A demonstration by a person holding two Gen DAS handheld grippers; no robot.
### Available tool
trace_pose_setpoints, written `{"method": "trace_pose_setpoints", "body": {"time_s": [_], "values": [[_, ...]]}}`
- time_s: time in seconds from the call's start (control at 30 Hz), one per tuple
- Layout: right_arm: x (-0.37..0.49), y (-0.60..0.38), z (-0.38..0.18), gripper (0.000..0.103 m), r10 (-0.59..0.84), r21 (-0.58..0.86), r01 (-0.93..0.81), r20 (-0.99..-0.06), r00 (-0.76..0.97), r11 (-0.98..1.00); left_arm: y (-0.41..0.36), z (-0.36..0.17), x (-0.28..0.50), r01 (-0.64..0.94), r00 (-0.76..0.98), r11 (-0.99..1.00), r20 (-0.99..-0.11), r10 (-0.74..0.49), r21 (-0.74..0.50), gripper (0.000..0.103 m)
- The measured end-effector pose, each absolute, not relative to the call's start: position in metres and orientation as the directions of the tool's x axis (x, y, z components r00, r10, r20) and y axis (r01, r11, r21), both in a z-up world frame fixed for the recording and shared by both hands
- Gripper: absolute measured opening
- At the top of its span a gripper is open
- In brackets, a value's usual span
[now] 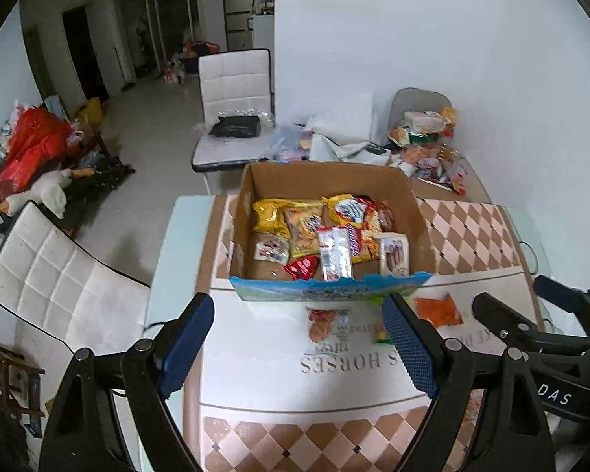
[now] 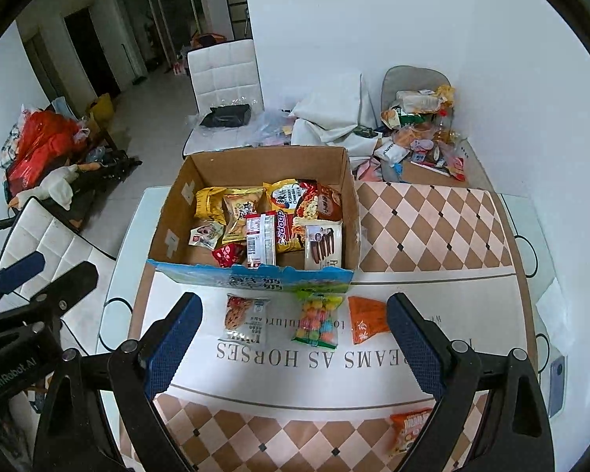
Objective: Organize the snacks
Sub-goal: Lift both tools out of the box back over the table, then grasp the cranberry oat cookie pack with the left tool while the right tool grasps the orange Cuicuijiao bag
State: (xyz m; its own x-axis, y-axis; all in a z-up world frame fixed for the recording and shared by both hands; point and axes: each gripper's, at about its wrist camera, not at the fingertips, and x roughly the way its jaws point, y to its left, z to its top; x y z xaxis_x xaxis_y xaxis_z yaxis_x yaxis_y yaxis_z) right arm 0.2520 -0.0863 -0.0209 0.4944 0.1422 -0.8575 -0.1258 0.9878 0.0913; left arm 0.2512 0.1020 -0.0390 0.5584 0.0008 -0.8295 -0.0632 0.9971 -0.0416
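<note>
We are holding the left gripper [image 1: 299,338] and the right gripper [image 2: 295,338] above the near part of the table [image 2: 432,228], both with fingers spread wide and nothing between them. The cardboard box [image 2: 177,212] is sitting mid-table, its top open and already holding many snack packets; its blue printed front flap [image 2: 251,275] is hanging toward us. Just in front of that flap three snacks are lying in a row, apart from each other: a cookie packet [image 2: 244,318], a bag of coloured candies [image 2: 316,320] and an orange packet [image 2: 367,318]. Another orange snack bag [image 2: 409,430] is lying nearer us, partly hidden by the right gripper's finger. We are seeing open tablecloth to the right of the box and around the row. In the left view a finger is covering most of the candy bag. A heap of more packets [image 1: 428,145] beyond the table's far end is too jumbled to tell apart.
</note>
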Motion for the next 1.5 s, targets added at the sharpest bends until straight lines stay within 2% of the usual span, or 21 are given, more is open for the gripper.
{"method": "trace_pose_setpoints", "body": {"time_s": [0.03,0.13,0.23,0.37,0.5,0.67,0.8,1.03,1.07,1.13,1.27,1.5], "values": [[0.251,-0.087,-0.021,0.097,0.150,0.102,-0.124,-0.861,0.487,0.987,0.101,-0.039,0.249,-0.057,0.559,0.997,-0.829,-0.016,-0.057,0.088],[0.250,-0.102,-0.032,0.099,0.211,0.191,-0.088,-0.875,0.435,0.978,0.096,-0.043,0.248,-0.029,0.558,0.996,-0.828,-0.058,-0.090,0.103],[0.244,-0.132,-0.054,0.100,0.239,0.256,-0.006,-0.891,0.386,0.967,0.087,-0.058,0.250,-0.016,0.528,0.993,-0.844,-0.092,-0.118,0.103],[0.234,-0.182,-0.094,0.100,0.201,0.254,0.133,-0.927,0.317,0.958,0.069,-0.096,0.254,-0.013,0.461,0.995,-0.883,-0.083,-0.100,0.103],[0.223,-0.244,-0.158,0.100,0.141,0.188,0.279,-0.973,0.183,0.942,0.057,-0.141,0.257,-0.024,0.370,0.997,-0.927,-0.064,-0.078,0.103],[0.205,-0.293,-0.249,0.100,0.121,0.113,0.382,-0.993,0.003,0.917,0.045,-0.193,0.261,-0.047,0.268,0.999,-0.963,-0.007,-0.020,0.103],[0.196,-0.299,-0.298,0.100,0.105,0.065,0.360,-0.990,-0.093,0.931,0.040,-0.222,0.261,-0.060,0.199,0.998,-0.980,0.025,0.014,0.103],[0.189,-0.291,-0.342,0.099,0.001,-0.038,0.208,-0.983,-0.183,0.977,0.043,-0.248,0.271,-0.099,0.150,0.994,-0.986,0.065,0.051,0.103],[0.188,-0.291,-0.347,0.098,-0.012,-0.049,0.194,-0.982,-0.189,0.980,0.045,-0.253,0.275,-0.107,0.137,0.993,-0.988,0.067,0.052,0.103],[0.187,-0.290,-0.349,0.081,0.004,-0.031,0.198,-0.984,-0.175,0.980,0.053,-0.265,0.288,-0.138,0.103,0.989,-0.993,0.063,0.048,0.103],[0.199,-0.279,-0.341,0.060,0.005,-0.018,0.172,-0.991,-0.136,0.985,0.065,-0.288,0.314,-0.188,0.059,0.982,-0.998,0.025,0.014,0.103],[0.230,-0.251,-0.341,0.058,0.081,0.062,0.157,-0.990,-0.118,0.986,0.065,-0.324,0.356,-0.178,0.010,0.984,-1.000,-0.008,-0.009,0.103]]}}
